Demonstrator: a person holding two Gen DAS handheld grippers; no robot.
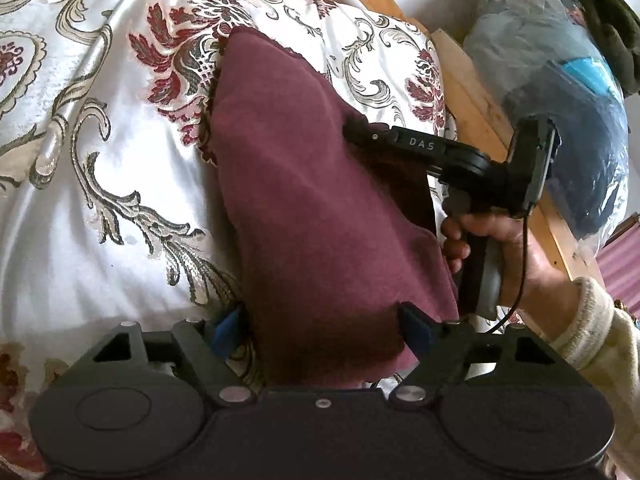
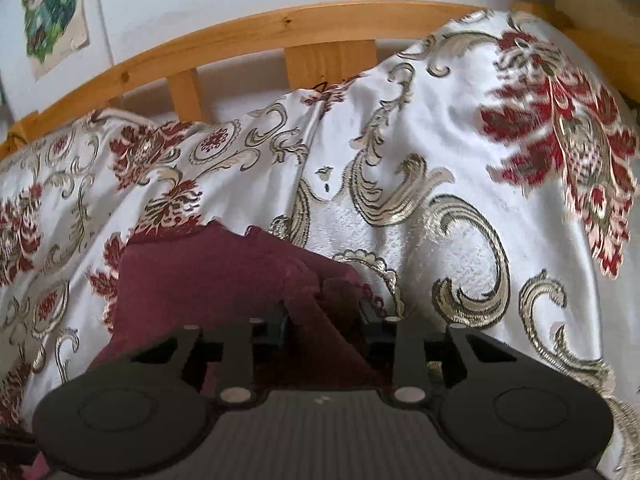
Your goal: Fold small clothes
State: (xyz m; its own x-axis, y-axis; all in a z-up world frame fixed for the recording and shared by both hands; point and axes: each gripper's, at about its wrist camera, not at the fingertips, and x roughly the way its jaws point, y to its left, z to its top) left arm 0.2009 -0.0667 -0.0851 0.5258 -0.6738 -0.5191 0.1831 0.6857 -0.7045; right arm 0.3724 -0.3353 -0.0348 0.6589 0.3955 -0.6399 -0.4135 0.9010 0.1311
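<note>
From the left wrist, a maroon cloth [image 1: 312, 200] lies on the flowered bedspread [image 1: 80, 160], stretching away from the camera. It is a soft, fuzzy fabric, folded over on itself, with a frayed far edge and a darker underlayer showing along its right side. The left tool [image 1: 320, 330] stands wide, its fingers on either side of the cloth's near end and not pressing it. The right tool [image 1: 356, 130] reaches in from the right, held by a hand [image 1: 500, 248] in a cream sleeve, its tip at the cloth's right edge. A wooden bed frame [image 1: 472, 92] and a plastic bag of clothes [image 1: 560, 100] lie beyond.

From the right wrist, the cloth [image 2: 208, 272] rises in a ridge between the right tool's [image 2: 324, 322] fingers, which stand apart; whether they grip the fabric I cannot tell. The bedspread [image 2: 460, 160] and the frame's wooden rail [image 2: 260, 32] fill the background.
</note>
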